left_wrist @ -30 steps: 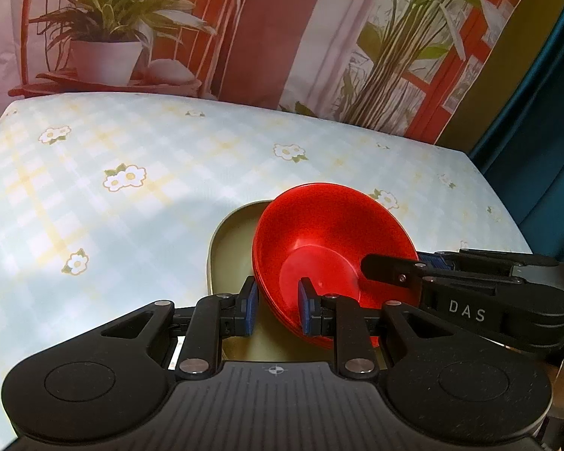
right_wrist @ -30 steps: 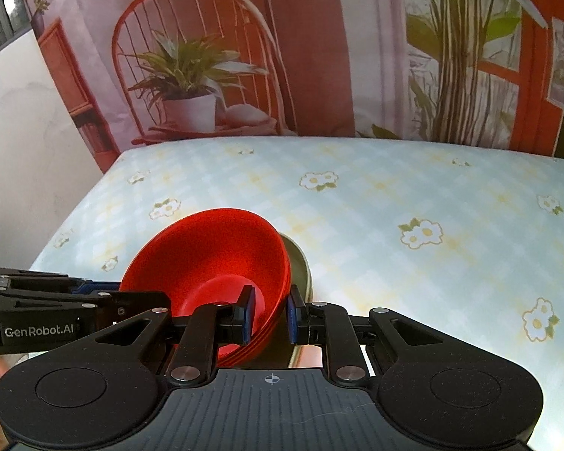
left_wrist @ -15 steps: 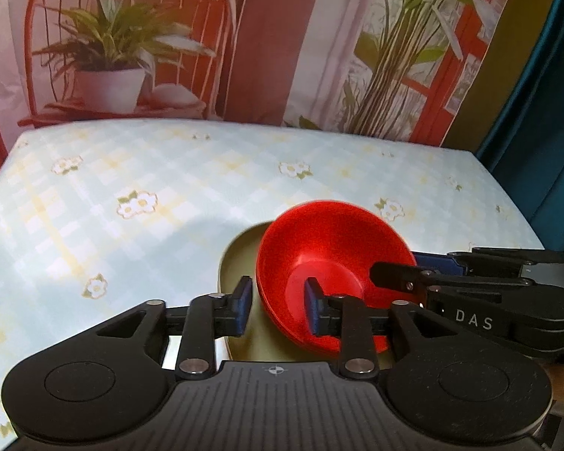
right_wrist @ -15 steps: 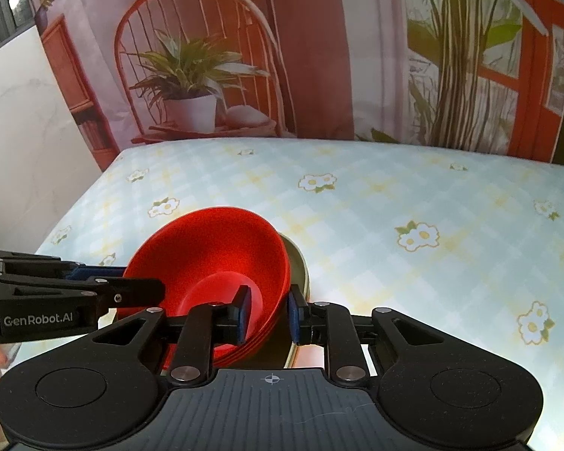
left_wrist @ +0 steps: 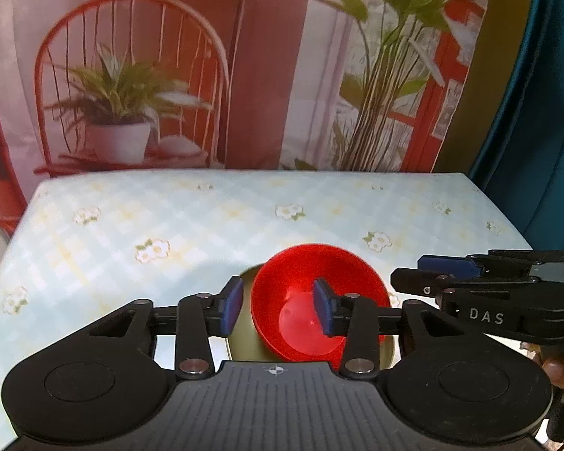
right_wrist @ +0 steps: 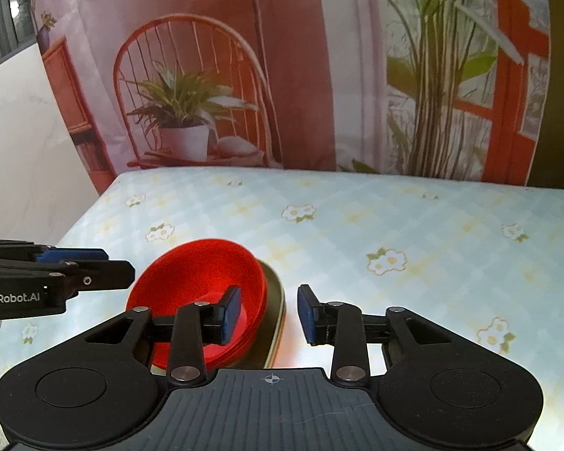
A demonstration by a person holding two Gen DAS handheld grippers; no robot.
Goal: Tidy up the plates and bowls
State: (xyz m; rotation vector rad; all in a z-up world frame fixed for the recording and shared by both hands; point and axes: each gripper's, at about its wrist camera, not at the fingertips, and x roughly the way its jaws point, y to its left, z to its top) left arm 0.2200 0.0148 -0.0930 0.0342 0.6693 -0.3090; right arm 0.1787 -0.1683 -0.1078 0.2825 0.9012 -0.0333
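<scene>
Nearest the camera in each wrist view, a pair of tongs is seen with its blue pads spread. The jaws of the left tongs (left_wrist: 277, 310) have just been opening; the near-left rim of the red bowl (left_wrist: 312, 300) lies between the pads, but neither pad is pressed on it. The jaws of the right tongs (right_wrist: 269, 314) have likewise just been opening, and they straddle the bowl's right rim and the edge of the olive plate (right_wrist: 276, 312) without gripping either.

The red bowl is set inside the olive plate, which lies on the table (right_wrist: 394, 218) close to its near edge. The bowl appears to be seated slightly off centre, more plate being shown on one side (an impression only, given the fisheye distortion).

The step in hand is judged to be the release after stacking. It would be done well if the pads were lifted straight up and clear of the rims before any sideways motion is made, so that the bowl is not dragged or tipped out of the plate. Both pairs of tongs should be withdrawn evenly, since a pad caught under the rim could flip the light bowl.

Farther off, only flowered tablecloth is seen, with no other dishes in view. Beyond it hangs a printed backdrop (left_wrist: 131, 94) showing a chair and plants.
</scene>
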